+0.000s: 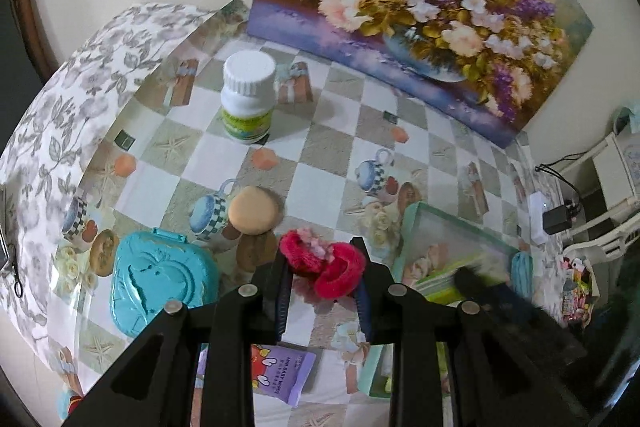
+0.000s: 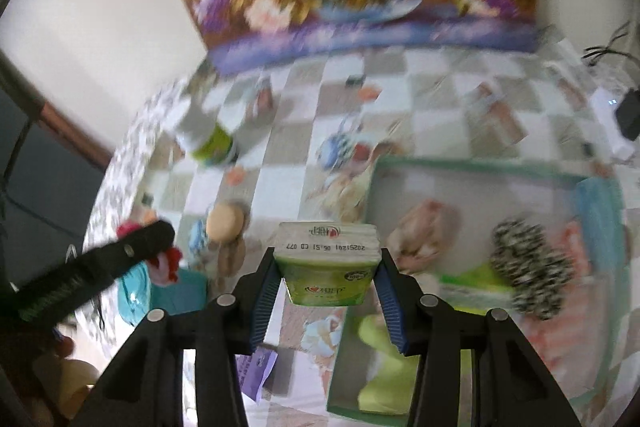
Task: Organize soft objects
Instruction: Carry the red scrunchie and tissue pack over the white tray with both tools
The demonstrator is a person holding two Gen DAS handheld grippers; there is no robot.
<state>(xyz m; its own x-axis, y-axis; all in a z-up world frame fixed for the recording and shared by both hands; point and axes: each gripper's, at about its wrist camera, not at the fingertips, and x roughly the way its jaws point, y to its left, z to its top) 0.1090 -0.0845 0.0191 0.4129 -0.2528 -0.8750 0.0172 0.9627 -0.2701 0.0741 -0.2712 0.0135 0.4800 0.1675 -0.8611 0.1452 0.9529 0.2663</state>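
Left gripper (image 1: 322, 269) squeezes red fluffy hair tie (image 1: 324, 263) | right gripper (image 2: 326, 277) pinches green tissue pack (image 2: 327, 267), stamped "20251201" | "MINI BABY WIPES" packet (image 1: 282, 373) at 6 o'clock.

Fuzzy cloth, glossy plastic
Plush red scrunchie (image 1: 322, 265) beside glossy turquoise plastic case (image 1: 164, 277), on shiny checked tablecloth (image 1: 344, 147); smooth white plastic bottle (image 1: 248, 97) behind.

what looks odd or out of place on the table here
Nothing is spilled or broken. The white bottle and teal case are hard things among the soft ones. The left gripper holds a red scrunchie, the right gripper a green tissue pack.
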